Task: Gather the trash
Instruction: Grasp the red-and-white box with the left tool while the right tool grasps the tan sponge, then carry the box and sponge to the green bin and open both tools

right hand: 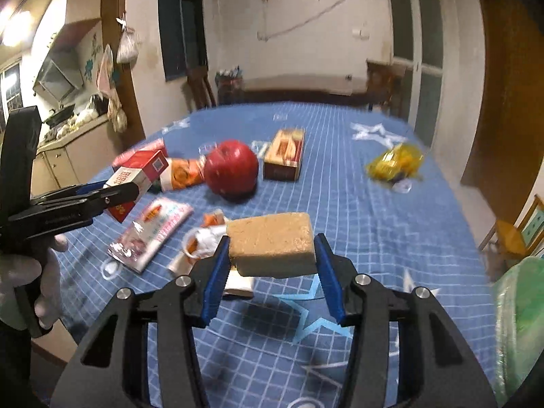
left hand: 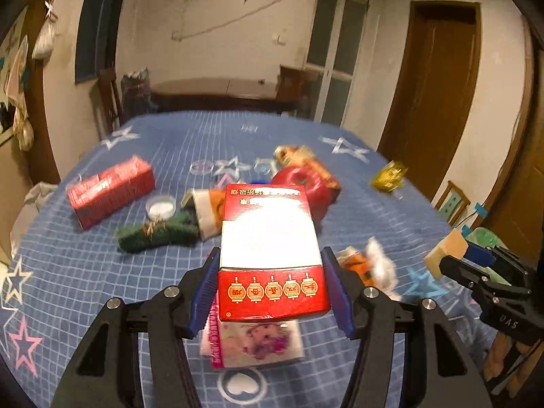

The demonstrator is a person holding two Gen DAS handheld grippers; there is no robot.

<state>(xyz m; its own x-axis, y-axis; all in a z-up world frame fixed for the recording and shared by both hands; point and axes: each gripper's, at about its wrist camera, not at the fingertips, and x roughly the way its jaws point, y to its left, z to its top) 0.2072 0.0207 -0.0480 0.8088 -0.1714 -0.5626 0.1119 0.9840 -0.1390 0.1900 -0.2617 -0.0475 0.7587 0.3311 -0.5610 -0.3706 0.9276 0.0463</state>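
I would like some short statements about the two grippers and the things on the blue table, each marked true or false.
1. The left gripper holds a red and white cardboard box between its jaws. True.
2. The right gripper holds a red apple. False: it holds a tan rectangular sponge block; the red apple lies on the blue checked tablecloth.
3. A crumpled yellow wrapper lies apart from the other things. True.
4. The tablecloth is plain green. False: it is blue with a white grid and stars.
5. The held box rests flat on the table. False: it is lifted above a pink printed packet.
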